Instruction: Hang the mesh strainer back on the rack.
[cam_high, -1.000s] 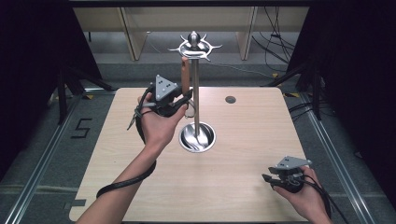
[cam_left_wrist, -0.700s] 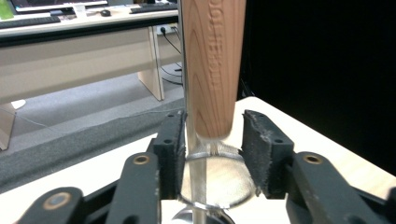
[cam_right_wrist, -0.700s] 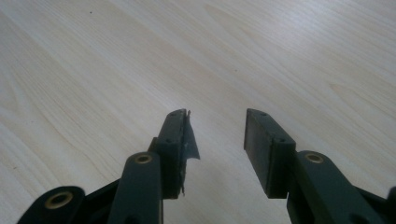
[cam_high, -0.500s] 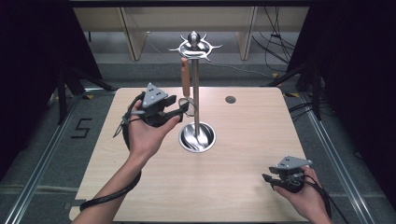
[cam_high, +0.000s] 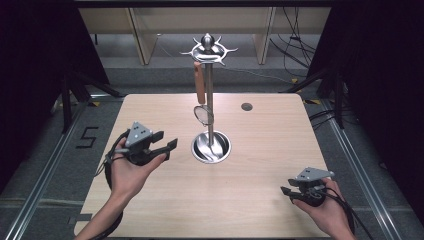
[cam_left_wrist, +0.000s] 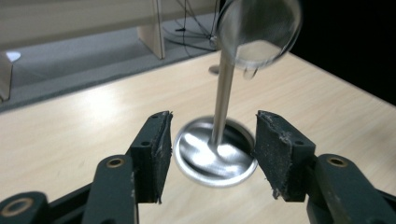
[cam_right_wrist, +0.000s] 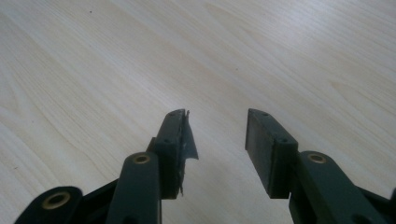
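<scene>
A metal stand (cam_high: 210, 95) with a ring of hooks on top rises from a round shiny base (cam_high: 211, 148) at the table's middle. A utensil with an orange-brown handle (cam_high: 200, 82) and a round metal head (cam_high: 202, 115) hangs from one hook. My left gripper (cam_high: 167, 143) is held left of the base, apart from it; its jaws have just been opening and nothing is between them. In the left gripper view the open left gripper (cam_left_wrist: 212, 135) frames the base (cam_left_wrist: 212, 156), with the head (cam_left_wrist: 259, 30) above. My right gripper (cam_high: 286, 192) (cam_right_wrist: 217, 126) rests at the front right; its jaws have also just been opening, over bare wood.
A small dark round hole (cam_high: 246, 106) sits in the tabletop (cam_high: 280, 135) behind and right of the stand. Wooden shelving stands beyond the far edge. Cables trail off the table's right side, and a floor mark "5" (cam_high: 87, 137) lies at the left.
My left gripper has drawn away from the hanging utensil, leftward and down toward the front, with its jaws wider. The utensil stays on its hook. The right hand has not moved.
</scene>
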